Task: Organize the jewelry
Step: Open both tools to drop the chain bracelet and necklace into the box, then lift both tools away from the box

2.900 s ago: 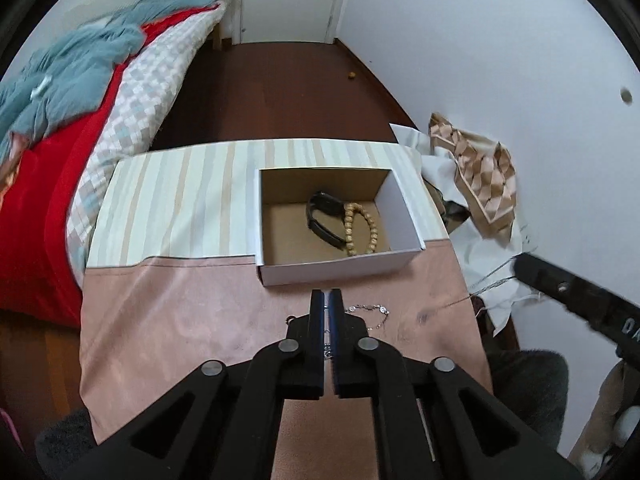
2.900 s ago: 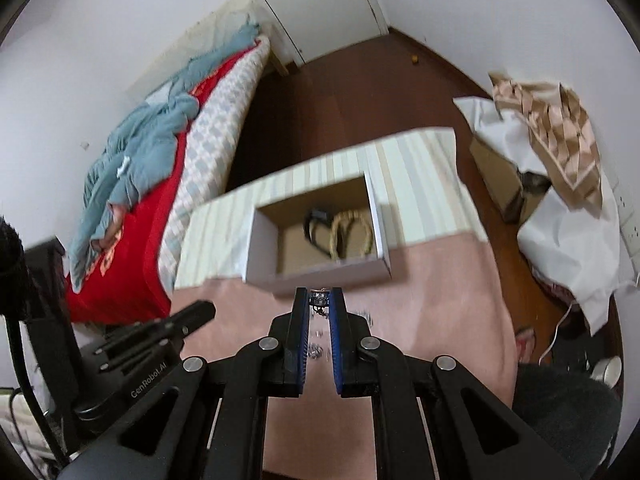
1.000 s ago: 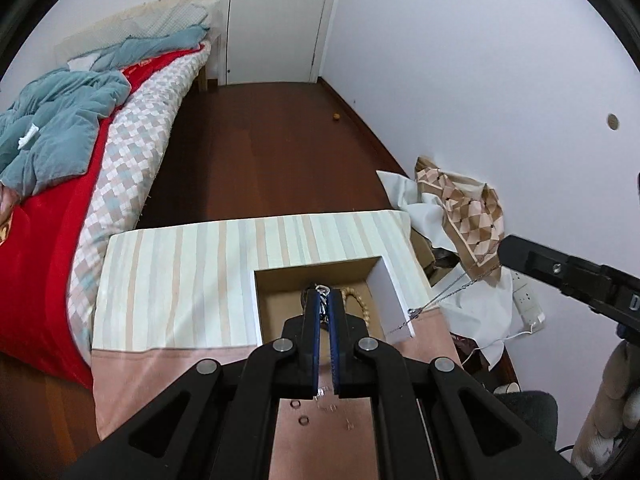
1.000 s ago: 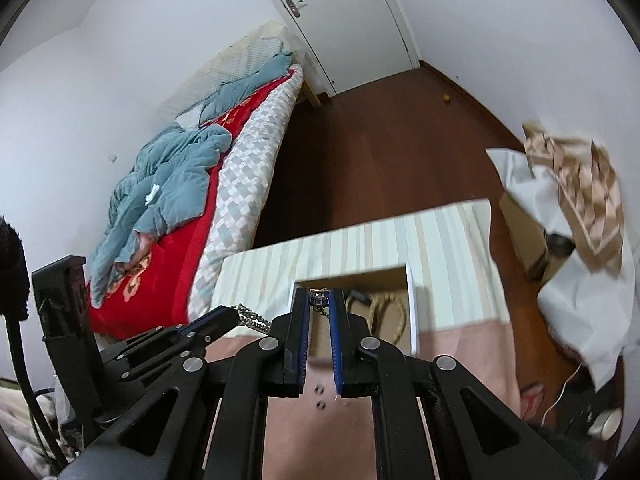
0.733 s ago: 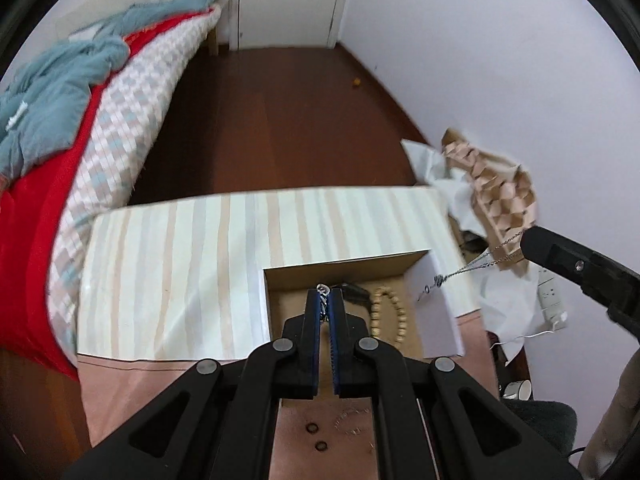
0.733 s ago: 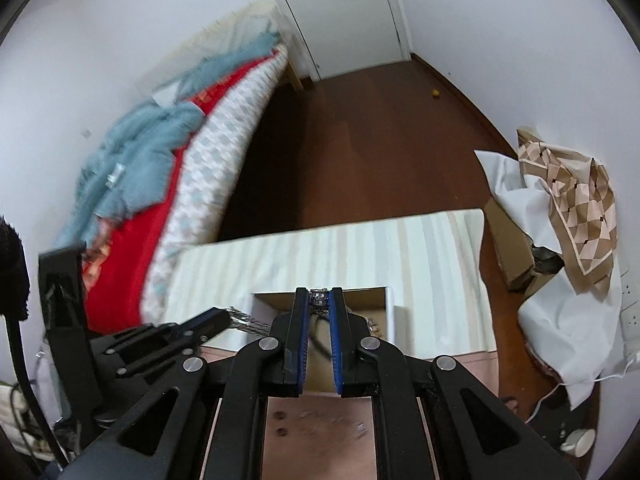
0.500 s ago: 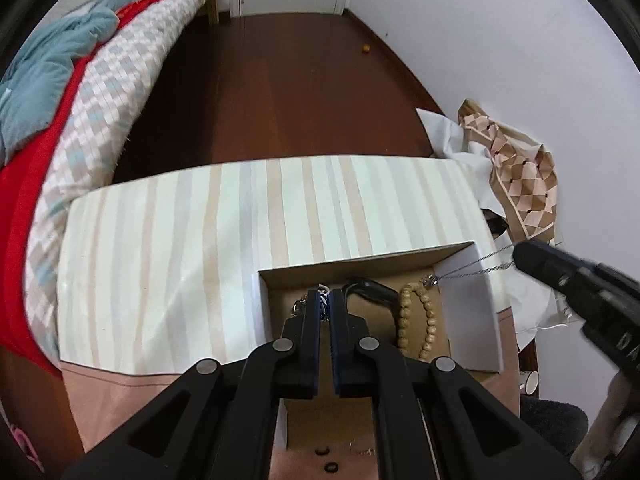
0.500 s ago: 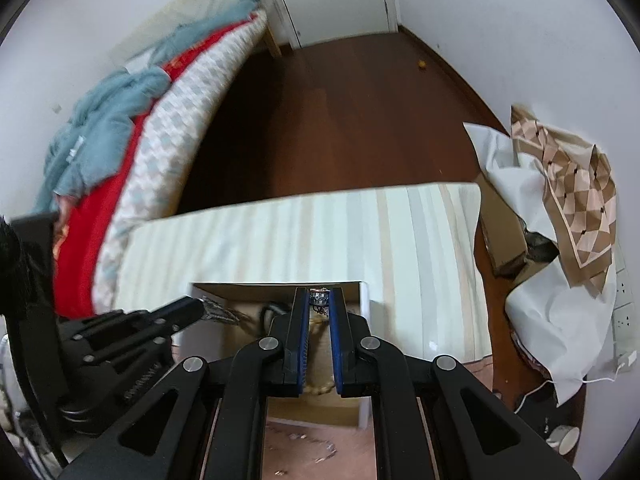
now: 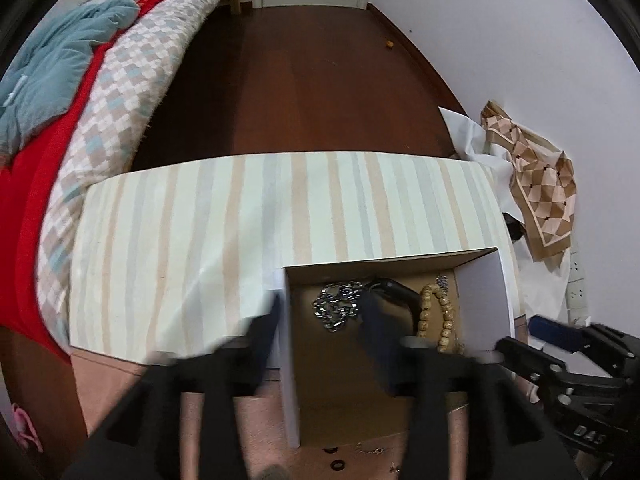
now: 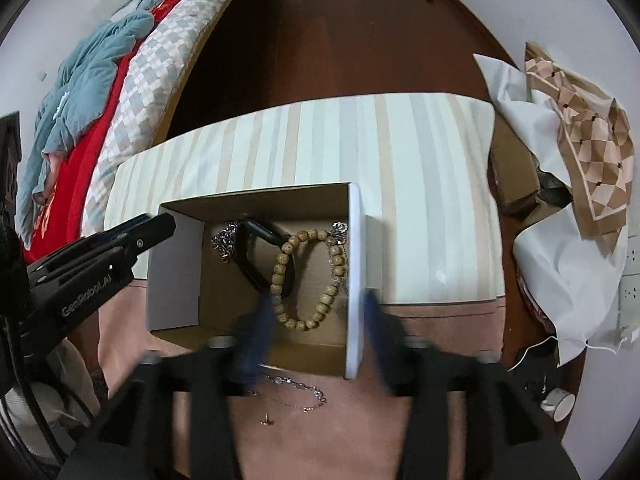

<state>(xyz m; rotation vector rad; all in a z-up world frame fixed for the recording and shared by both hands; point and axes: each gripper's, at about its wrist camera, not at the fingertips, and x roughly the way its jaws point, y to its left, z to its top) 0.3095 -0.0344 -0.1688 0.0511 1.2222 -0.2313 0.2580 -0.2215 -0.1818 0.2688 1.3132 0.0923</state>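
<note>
A white-walled cardboard box (image 9: 484, 292) (image 10: 172, 272) stands on the table. In it lie a black band (image 9: 394, 290) (image 10: 256, 260), a wooden bead bracelet (image 9: 438, 320) (image 10: 308, 280) and a silver chain (image 9: 336, 308) (image 10: 226, 240). The chain's other end (image 10: 340, 232) lies against the right wall. My left gripper (image 9: 322, 320) hangs over the box's left part, jaws opening and blurred, the chain lying free beneath them. My right gripper (image 10: 316, 320) straddles the box's right wall, jaws opening, gripping nothing.
On the pink cloth in front of the box lie a thin silver bracelet (image 10: 296, 390), a small stud (image 10: 266, 420) and small dark rings (image 9: 338, 465). A bed (image 9: 60, 128) is at the left. A patterned scarf on white cloth (image 10: 592, 148) is heaped at the right.
Both grippers sank over the box and went from shut to open. The silver chain stretched between them has dropped into the box.
</note>
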